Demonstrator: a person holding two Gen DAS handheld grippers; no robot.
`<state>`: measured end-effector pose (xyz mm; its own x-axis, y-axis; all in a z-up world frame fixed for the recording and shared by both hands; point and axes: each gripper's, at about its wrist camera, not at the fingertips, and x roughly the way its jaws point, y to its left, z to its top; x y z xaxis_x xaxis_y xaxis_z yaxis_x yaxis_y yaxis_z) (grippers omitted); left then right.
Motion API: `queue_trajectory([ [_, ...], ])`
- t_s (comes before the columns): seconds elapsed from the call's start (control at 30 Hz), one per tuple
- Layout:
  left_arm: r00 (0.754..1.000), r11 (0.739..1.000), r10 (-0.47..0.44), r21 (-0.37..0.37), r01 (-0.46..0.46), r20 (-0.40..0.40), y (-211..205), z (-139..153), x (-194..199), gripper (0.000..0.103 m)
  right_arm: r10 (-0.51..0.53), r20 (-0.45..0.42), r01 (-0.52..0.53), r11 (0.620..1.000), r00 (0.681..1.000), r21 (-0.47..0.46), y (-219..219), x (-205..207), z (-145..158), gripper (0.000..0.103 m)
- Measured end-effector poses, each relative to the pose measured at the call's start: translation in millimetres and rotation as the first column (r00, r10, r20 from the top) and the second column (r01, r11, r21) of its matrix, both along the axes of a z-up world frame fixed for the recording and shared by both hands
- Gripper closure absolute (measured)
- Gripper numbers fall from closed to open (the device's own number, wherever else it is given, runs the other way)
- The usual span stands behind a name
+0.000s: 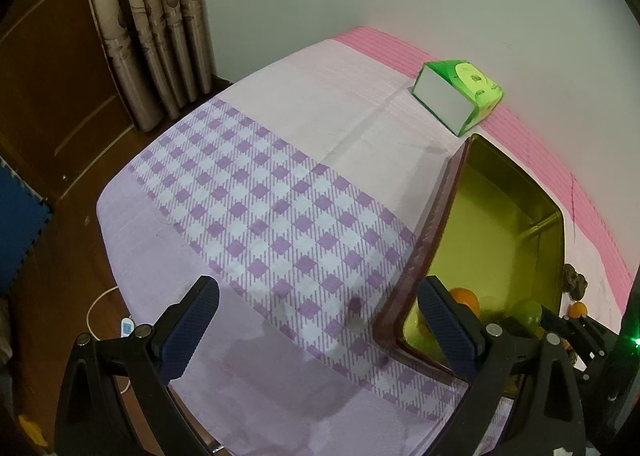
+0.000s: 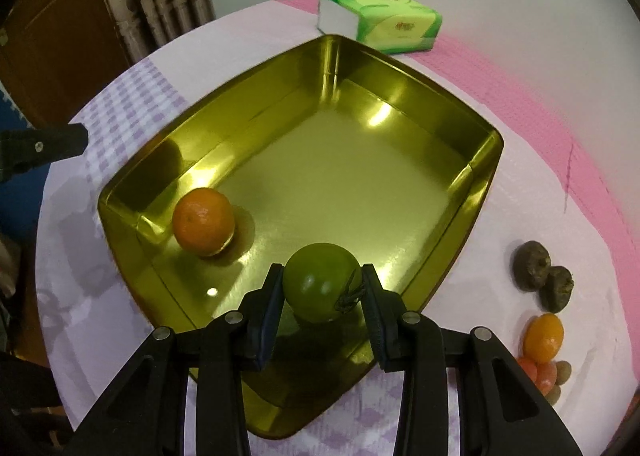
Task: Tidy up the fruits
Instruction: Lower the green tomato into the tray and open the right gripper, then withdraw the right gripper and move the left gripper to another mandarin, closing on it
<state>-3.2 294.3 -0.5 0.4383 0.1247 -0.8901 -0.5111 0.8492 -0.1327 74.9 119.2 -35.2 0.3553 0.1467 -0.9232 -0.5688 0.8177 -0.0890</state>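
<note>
While a table [image 1: 280, 128] draped in a lilac, purple-checked and pink cloth is filling both views, a gold tin tray [image 2: 486, 176] is sitting on it toward the right side, one corner pointing at the far edge. Just beyond that corner, a green tissue box [image 2: 384, 22] is lying near the far edge by the wall. Over the bare checked cloth to the left of the tray, the left gripper [image 1: 320, 324] is hovering with its fingers spread wide apart and nothing between them; its right finger is showing in front of the tray's near left wall. Above the tray's near corner, the right gripper [image 2: 322, 292] is gripping a green tomato [image 2: 320, 280], its two pads pressing the fruit's sides; whether the tomato is touching the tray floor cannot be told. An orange [image 2: 203, 222] is resting inside the tray by its left corner. Outside the tray, near the table's right edge, two dark brown fruits [image 2: 542, 272] are lying touching each other, and nearer still a small orange fruit [image 2: 544, 338] is sitting just beside a cluster of smaller reddish and tan fruits [image 2: 546, 374].
</note>
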Motion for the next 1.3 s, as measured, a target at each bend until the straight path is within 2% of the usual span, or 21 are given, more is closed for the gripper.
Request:
queue_trajectory([
  [0.4, 1.000, 1.000, 0.001, -0.002, -0.001, -0.002, 0, -1, 0, 0.005, -0.022, -0.016, 0.022, 0.999, 1.000, 0.029, -4, 5, 2, 0.061],
  [0.6, 1.000, 1.000, 0.002, -0.002, -0.002, -0.004, 0, 0, 0, 0.005, 0.002, -0.030, 0.000, 0.998, 1.000, 0.059, 2, -2, 2, 0.043],
  [0.67, 1.000, 1.000, 0.000, -0.003, 0.000, -0.003, 0, -1, 0, 0.005, 0.010, -0.032, -0.008, 0.997, 0.999, 0.080, 2, -4, 4, 0.033],
  [0.73, 1.000, 1.000, -0.003, -0.002, 0.003, -0.001, -1, -1, 0, 0.005, 0.009, -0.023, -0.006, 0.995, 1.000, 0.104, 1, -6, 8, 0.028],
  [0.83, 1.000, 1.000, -0.006, 0.002, 0.006, 0.001, -1, -2, -1, 0.005, -0.013, -0.006, 0.014, 0.985, 1.000, 0.170, -7, -8, 20, 0.026],
  [0.97, 1.000, 1.000, -0.011, 0.009, 0.011, 0.002, -3, -2, 0, 0.005, -0.074, 0.032, 0.063, 0.965, 0.997, 0.255, -35, -10, 40, 0.014],
  [1.1, 0.999, 0.999, -0.035, 0.033, 0.034, 0.011, -9, 3, 1, 0.005, -0.184, 0.063, 0.158, 0.944, 0.981, 0.291, -84, -9, 51, 0.012],
  [1.2, 0.997, 0.996, -0.071, 0.056, 0.069, 0.023, -18, 7, 2, 0.005, -0.295, 0.082, 0.264, 0.926, 0.952, 0.271, -133, -4, 52, 0.010],
  [1.3, 0.994, 0.992, -0.105, 0.078, 0.102, 0.037, -26, 11, 3, 0.005, -0.404, 0.109, 0.374, 0.901, 0.908, 0.221, -184, -2, 45, 0.008],
])
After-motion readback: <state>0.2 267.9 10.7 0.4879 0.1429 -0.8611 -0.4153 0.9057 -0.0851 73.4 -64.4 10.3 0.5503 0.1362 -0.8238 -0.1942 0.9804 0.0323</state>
